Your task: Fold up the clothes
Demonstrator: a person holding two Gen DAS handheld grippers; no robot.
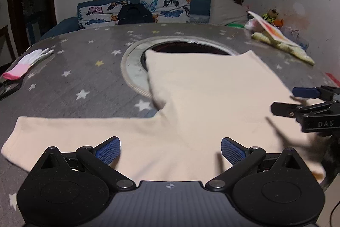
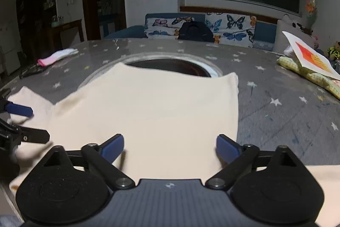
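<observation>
A cream long-sleeved shirt (image 1: 201,88) lies flat on the grey star-patterned table (image 1: 85,69), its far end over a round opening (image 1: 187,47). One sleeve (image 1: 74,131) stretches left. My left gripper (image 1: 171,150) is open and empty, just above the shirt's near edge. My right gripper (image 2: 170,148) is open and empty over the shirt's body (image 2: 159,103); it also shows at the right edge of the left wrist view (image 1: 284,99). The left gripper shows at the left edge of the right wrist view (image 2: 31,122).
A white and pink glove (image 1: 27,63) lies at the far left of the table. A patterned cloth with a white card (image 1: 276,35) sits at the far right. A butterfly-print sofa (image 1: 148,7) stands behind the table.
</observation>
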